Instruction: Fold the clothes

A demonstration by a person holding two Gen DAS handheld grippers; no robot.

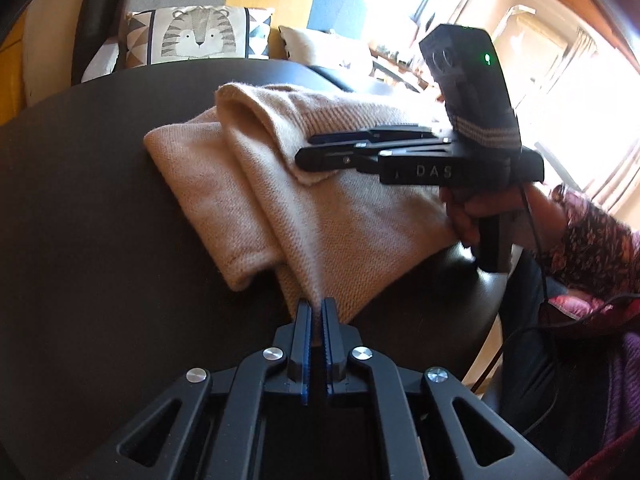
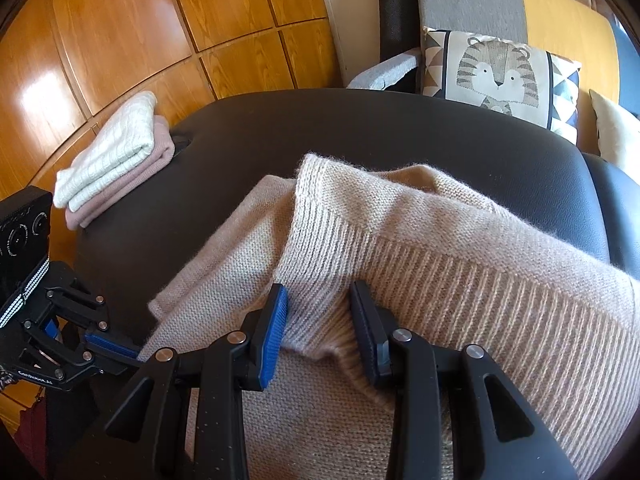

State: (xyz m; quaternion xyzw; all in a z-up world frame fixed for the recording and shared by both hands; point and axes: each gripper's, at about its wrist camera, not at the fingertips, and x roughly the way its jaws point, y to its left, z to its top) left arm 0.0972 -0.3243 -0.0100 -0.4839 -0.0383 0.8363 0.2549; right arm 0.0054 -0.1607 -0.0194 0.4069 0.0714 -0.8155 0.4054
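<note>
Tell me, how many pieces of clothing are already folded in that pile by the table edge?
2: a white knit on top and a pink one under it, stacked at the table's far left edge. More could be hidden beneath; I can't tell.

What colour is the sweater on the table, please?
Beige sweater, ribbed along the hem; right wrist view shows it best.
</note>
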